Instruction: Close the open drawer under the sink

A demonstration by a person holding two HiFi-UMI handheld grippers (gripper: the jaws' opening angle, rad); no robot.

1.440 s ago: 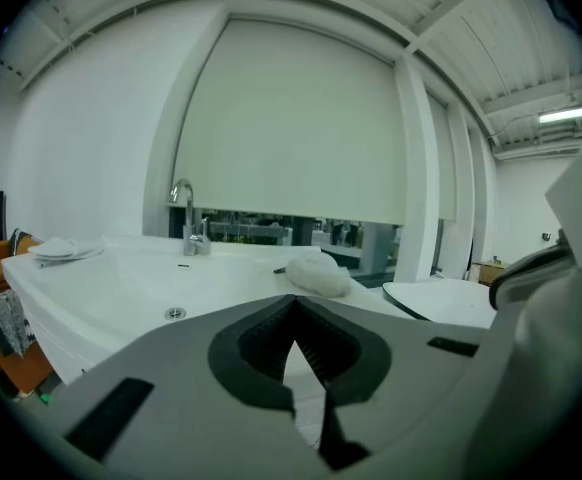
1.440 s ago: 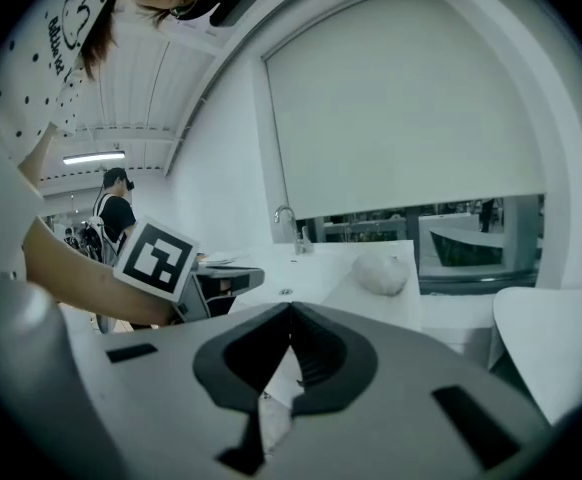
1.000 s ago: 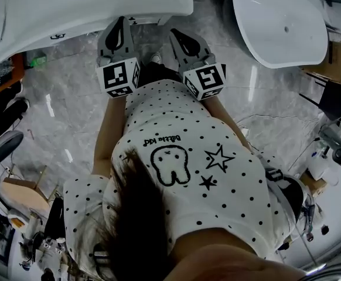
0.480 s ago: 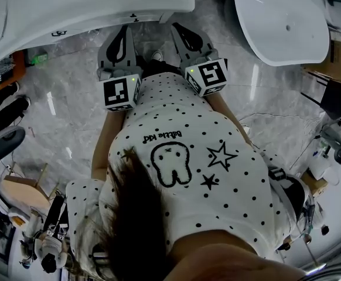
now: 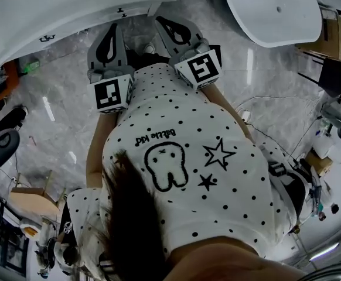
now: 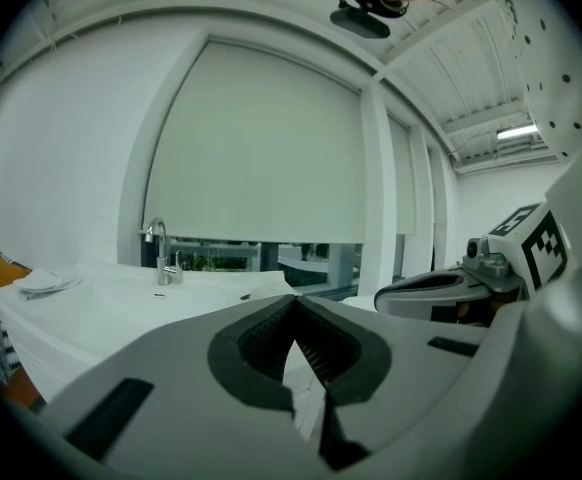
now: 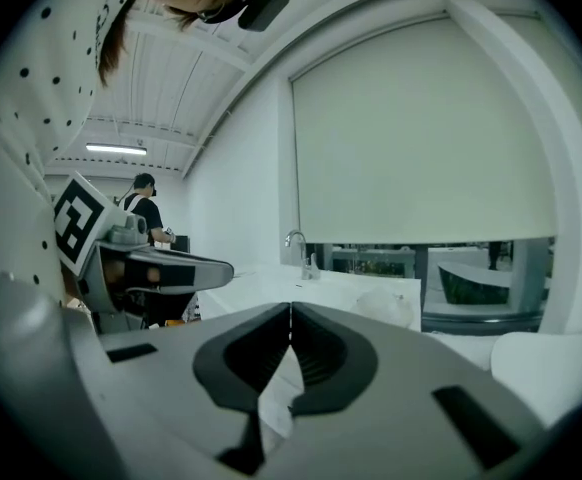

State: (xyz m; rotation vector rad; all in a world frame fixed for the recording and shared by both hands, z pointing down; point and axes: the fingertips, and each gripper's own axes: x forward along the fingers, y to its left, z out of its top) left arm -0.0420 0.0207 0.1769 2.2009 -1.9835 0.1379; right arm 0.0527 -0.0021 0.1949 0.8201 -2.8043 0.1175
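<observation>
Head view: left gripper (image 5: 113, 28) and right gripper (image 5: 163, 22) sit side by side, tips just short of the sink (image 5: 71, 7) front edge, far left. The left one's more squarely in front of it. Can't see the drawer anywhere. I'm guessing it's below that edge, front running left-right.

Left gripper view: jaws pressed together, empty, aimed level over the sink top toward the faucet (image 6: 157, 250).

Right gripper view: same deal, jaws together, nothing in them. So the drawer's probably lower than both.

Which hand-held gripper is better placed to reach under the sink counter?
Left, probably: the left hand-held gripper points at the front edge of the sink counter, the right hand-held gripper at its end corner. Both are shut and empty. No drawer is visible.
</observation>
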